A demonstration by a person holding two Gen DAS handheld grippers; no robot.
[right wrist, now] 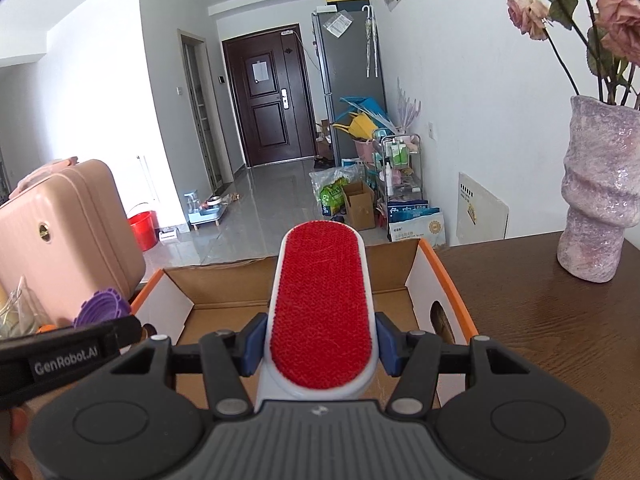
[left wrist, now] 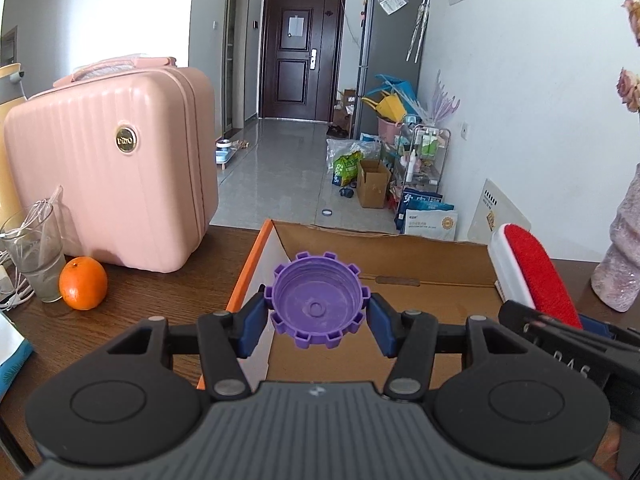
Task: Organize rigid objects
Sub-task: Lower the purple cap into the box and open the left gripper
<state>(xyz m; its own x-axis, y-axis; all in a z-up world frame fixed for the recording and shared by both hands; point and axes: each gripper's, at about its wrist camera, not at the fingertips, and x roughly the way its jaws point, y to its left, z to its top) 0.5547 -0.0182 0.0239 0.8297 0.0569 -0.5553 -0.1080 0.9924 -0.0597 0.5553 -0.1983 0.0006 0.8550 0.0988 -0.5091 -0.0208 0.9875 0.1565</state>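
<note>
My left gripper is shut on a purple toothed cap, held above the left part of an open cardboard box with an orange rim. My right gripper is shut on a white lint brush with a red pad, held above the same box. The brush also shows in the left wrist view, at the right of the box. The cap and the left gripper show at the left edge of the right wrist view.
A pink suitcase, an orange and a glass stand on the dark wooden table left of the box. A pink vase with flowers stands at the right.
</note>
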